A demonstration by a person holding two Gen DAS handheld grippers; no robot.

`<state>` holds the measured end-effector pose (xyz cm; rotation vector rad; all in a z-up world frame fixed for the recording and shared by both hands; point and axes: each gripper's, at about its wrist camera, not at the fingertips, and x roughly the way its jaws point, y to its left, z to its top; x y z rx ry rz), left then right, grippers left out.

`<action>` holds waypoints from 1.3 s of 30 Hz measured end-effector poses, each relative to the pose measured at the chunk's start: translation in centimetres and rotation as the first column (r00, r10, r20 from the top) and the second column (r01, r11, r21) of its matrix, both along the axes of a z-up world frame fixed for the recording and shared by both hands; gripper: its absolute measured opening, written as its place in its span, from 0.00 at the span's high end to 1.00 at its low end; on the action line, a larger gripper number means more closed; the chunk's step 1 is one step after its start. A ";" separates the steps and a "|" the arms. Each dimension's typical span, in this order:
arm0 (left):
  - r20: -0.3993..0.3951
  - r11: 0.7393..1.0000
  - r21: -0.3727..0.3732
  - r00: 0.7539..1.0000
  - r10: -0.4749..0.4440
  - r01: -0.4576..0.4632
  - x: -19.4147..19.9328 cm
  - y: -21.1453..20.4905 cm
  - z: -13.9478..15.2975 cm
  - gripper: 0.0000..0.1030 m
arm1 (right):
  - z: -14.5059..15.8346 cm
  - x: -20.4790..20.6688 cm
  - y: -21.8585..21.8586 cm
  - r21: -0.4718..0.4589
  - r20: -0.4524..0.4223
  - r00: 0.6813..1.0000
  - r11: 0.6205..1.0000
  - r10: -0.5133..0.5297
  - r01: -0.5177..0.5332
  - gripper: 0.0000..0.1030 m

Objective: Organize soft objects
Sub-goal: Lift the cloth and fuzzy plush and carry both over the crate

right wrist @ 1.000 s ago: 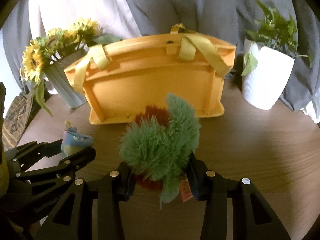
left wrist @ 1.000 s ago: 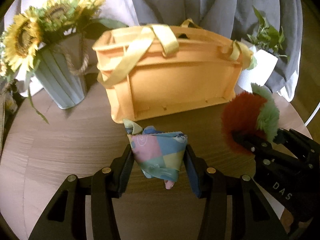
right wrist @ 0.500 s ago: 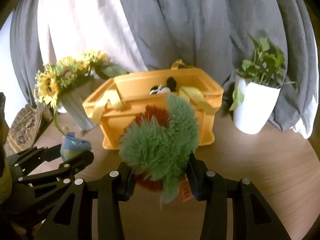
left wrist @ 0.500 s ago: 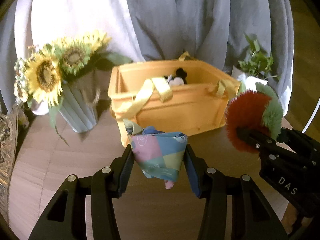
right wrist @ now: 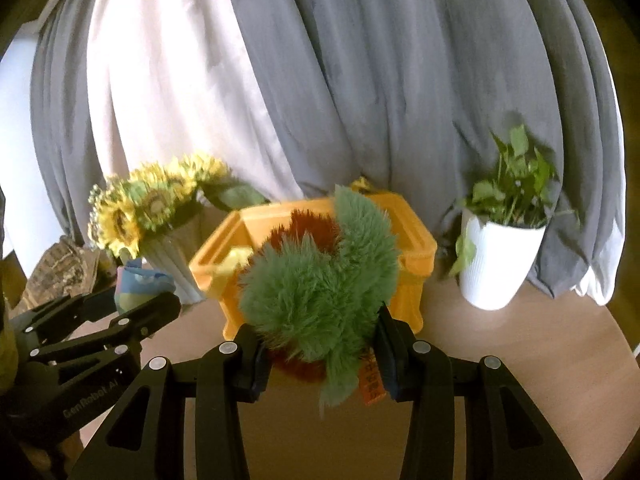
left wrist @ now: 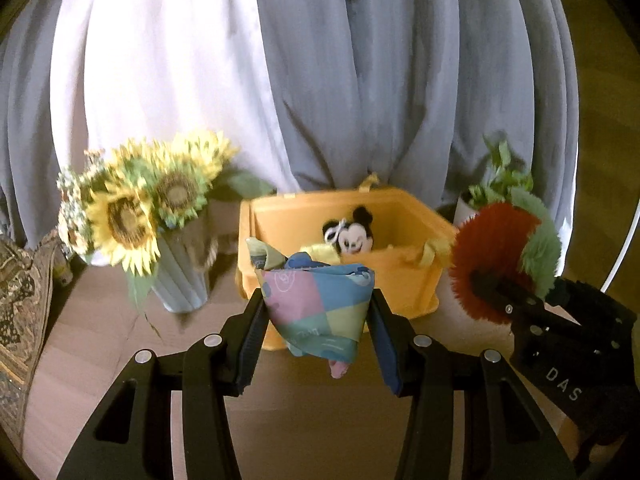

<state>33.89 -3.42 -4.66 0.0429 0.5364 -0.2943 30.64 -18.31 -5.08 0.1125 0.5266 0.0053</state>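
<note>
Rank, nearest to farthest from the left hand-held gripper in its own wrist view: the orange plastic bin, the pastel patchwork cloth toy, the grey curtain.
1. Pastel patchwork cloth toy, clamped in the left hand-held gripper.
2. Orange plastic bin, just beyond, centre of the table.
3. Grey curtain, hanging behind everything.

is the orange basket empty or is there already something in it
Not empty: a black-and-white mouse plush sits inside the orange basket.
</note>
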 end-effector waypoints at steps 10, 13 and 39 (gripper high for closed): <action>0.078 1.000 -0.031 0.997 0.002 0.000 0.7 0.0 3.3 0.53 | 3.3 0.6 0.1 0.000 0.104 0.995 1.000 0.000 0.000 0.57; 0.096 0.999 -0.036 0.995 0.003 0.001 1.3 -0.2 4.0 0.53 | 3.9 1.1 0.0 0.003 0.115 0.993 1.000 0.001 -0.001 0.57; 0.088 1.000 -0.018 0.996 0.026 -0.024 11.2 -1.6 3.4 0.53 | 4.3 10.4 -2.1 0.022 0.102 0.994 0.999 0.029 -0.031 0.56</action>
